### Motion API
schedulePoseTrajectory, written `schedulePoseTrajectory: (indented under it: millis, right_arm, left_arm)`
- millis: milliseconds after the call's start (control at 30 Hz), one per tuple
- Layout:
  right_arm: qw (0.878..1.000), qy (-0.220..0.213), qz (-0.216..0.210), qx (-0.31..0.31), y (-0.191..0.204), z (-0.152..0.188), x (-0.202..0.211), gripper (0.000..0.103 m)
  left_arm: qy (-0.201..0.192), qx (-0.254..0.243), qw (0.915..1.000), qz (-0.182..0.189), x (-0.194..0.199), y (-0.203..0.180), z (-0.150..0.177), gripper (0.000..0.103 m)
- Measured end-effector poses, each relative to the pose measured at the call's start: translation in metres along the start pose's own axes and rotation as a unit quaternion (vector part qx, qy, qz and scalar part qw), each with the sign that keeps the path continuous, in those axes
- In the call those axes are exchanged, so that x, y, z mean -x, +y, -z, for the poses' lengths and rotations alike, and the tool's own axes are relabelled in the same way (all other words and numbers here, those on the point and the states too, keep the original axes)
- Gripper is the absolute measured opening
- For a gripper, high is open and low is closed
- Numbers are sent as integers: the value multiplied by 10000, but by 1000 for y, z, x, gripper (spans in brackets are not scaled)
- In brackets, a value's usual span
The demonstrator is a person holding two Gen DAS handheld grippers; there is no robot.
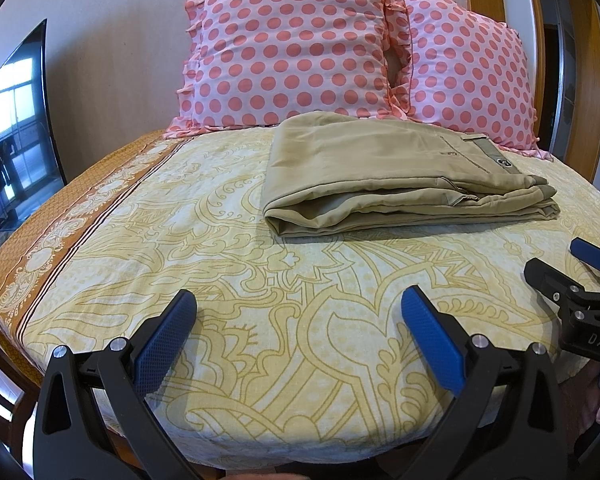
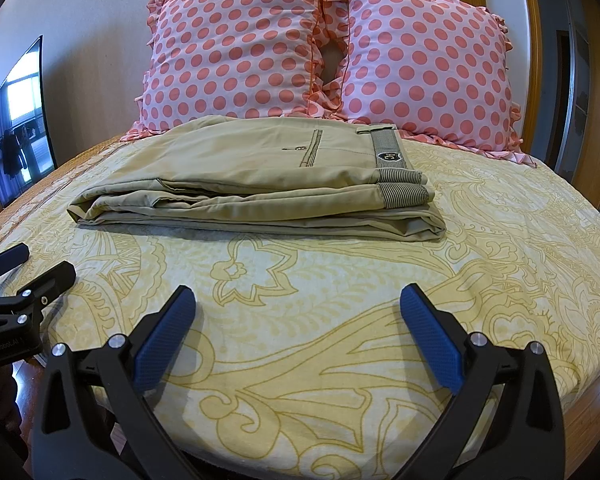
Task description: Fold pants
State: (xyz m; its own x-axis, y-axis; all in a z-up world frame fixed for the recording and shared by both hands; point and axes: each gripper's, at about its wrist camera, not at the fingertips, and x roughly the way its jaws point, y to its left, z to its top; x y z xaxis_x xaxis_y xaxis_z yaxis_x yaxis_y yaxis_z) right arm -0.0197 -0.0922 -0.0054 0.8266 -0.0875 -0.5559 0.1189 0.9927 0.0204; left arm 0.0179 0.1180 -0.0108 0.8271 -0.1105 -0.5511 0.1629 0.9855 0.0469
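Observation:
Khaki pants (image 1: pixel 396 176) lie folded in a flat rectangle on the bed, waistband to the right, just in front of the pillows; they also show in the right wrist view (image 2: pixel 260 184). My left gripper (image 1: pixel 298 304) is open and empty, hovering over the near part of the bed, well short of the pants. My right gripper (image 2: pixel 298 304) is open and empty, also near the front edge. The right gripper shows at the right edge of the left wrist view (image 1: pixel 564 268). The left gripper shows at the left edge of the right wrist view (image 2: pixel 32 268).
The bed has a yellow patterned sheet (image 1: pixel 260 280) with an orange border on the left. Two pink polka-dot pillows (image 1: pixel 292 52) (image 2: pixel 424 64) stand against the wall behind the pants. A dark TV screen (image 1: pixel 16 120) is at the left, a wooden door frame at the right.

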Motion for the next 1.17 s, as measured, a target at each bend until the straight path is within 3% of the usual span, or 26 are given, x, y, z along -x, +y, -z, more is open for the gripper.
schedulePoseTrajectory:
  millis: [1167]
  right_arm:
    - [10000, -7, -1, -1, 0, 1, 0, 101]
  left_arm:
    - [-31, -10, 10000, 7, 1, 0, -2, 102]
